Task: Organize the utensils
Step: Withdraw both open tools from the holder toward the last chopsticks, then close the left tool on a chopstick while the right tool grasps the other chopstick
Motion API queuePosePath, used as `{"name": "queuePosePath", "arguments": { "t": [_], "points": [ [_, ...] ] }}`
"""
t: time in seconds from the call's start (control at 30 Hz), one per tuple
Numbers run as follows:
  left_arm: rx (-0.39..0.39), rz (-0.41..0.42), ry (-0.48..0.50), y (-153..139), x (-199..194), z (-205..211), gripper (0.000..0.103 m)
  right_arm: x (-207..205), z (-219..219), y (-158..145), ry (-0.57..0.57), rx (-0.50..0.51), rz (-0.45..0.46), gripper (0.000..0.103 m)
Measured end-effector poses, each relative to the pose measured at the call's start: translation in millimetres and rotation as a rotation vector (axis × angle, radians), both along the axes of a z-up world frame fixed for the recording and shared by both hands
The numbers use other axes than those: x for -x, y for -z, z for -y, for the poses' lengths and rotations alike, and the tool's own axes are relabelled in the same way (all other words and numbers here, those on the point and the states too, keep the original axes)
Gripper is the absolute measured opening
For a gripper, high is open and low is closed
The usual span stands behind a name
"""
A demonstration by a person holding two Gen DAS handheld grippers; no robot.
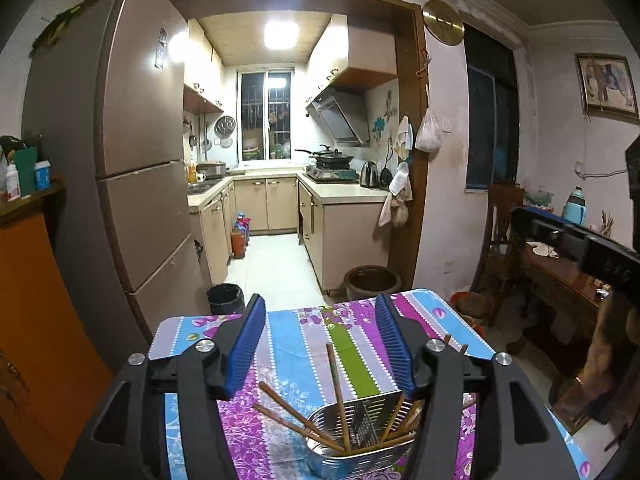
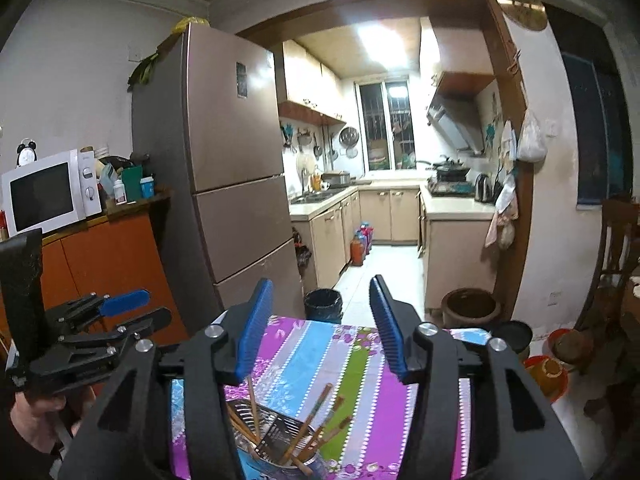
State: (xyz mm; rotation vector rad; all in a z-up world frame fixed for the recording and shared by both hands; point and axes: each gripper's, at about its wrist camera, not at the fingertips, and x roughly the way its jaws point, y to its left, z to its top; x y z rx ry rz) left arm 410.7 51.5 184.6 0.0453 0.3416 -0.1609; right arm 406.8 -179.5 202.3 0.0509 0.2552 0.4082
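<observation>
our left gripper and right gripper both stand wide apart and empty above the perforated steel utensil holder, which holds brown wooden chopsticks on the striped floral tablecloth.

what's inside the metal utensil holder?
Several brown chopsticks stand loosely in the perforated metal utensil holder, leaning in different directions. Its bottom and the chopsticks' lower ends are hidden by the walls and claw bodies.

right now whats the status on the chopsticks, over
Left gripper open, empty. Right gripper open, empty. Chopsticks standing in metal holder on table. Nothing in the way.
</observation>
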Motion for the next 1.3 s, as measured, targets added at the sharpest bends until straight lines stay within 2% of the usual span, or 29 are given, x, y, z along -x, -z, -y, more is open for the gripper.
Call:
{"name": "queuePosePath", "arguments": {
  "t": [0.13,0.17,0.23,0.37,0.5,0.53,0.57,0.67,0.77,0.9,1.0,1.07,1.3],
  "points": [
    [-0.005,0.042,-0.004,-0.8,35.5,-13.4,0.067,37.3,20.9,1.2,-0.007,-0.007,0.026,0.061],
    [-0.005,0.064,-0.008,0.2,52.2,-19.5,0.071,49.2,25.4,3.6,-0.012,-0.007,0.027,0.066],
    [-0.013,0.101,-0.009,6.1,84.1,-28.1,0.076,80.5,33.0,15.2,-0.034,0.0,0.027,0.069],
    [-0.054,0.143,-0.002,46.7,161.7,-40.2,0.081,143.2,32.5,62.2,-0.076,0.02,-0.002,0.071],
    [-0.074,0.072,0.019,115.8,217.7,-46.0,0.082,206.2,13.8,143.5,-0.101,0.026,-0.068,0.071],
    [-0.082,0.059,0.017,129.8,226.4,-45.7,0.082,215.2,8.3,156.5,-0.104,0.026,-0.078,0.068],
    [-0.083,0.033,0.012,150.9,236.9,-44.6,0.082,224.9,1.7,172.8,-0.111,0.021,-0.099,0.057],
    [-0.062,-0.045,0.049,200.0,257.3,-38.0,0.082,250.7,-22.8,219.3,-0.118,0.02,-0.151,0.036],
    [-0.031,-0.103,0.094,242.1,276.5,-29.6,0.08,272.1,-53.4,261.6,-0.121,0.046,-0.187,0.029],
    [0.01,-0.142,0.129,280.5,292.3,-22.8,0.071,281.7,-72.3,294.4,-0.09,0.096,-0.216,0.021],
    [0.008,-0.146,0.153,294.2,294.1,-12.3,0.062,280.8,-77.6,309.1,-0.057,0.139,-0.219,0.016],
    [0.005,-0.138,0.175,301.1,295.9,-4.1,0.057,282.3,-75.3,316.7,-0.048,0.148,-0.218,0.015],
    [-0.016,-0.132,0.2,313.1,294.7,10.8,0.05,275.4,-75.9,325.0,-0.05,0.137,-0.236,0.015]
  ]
}}
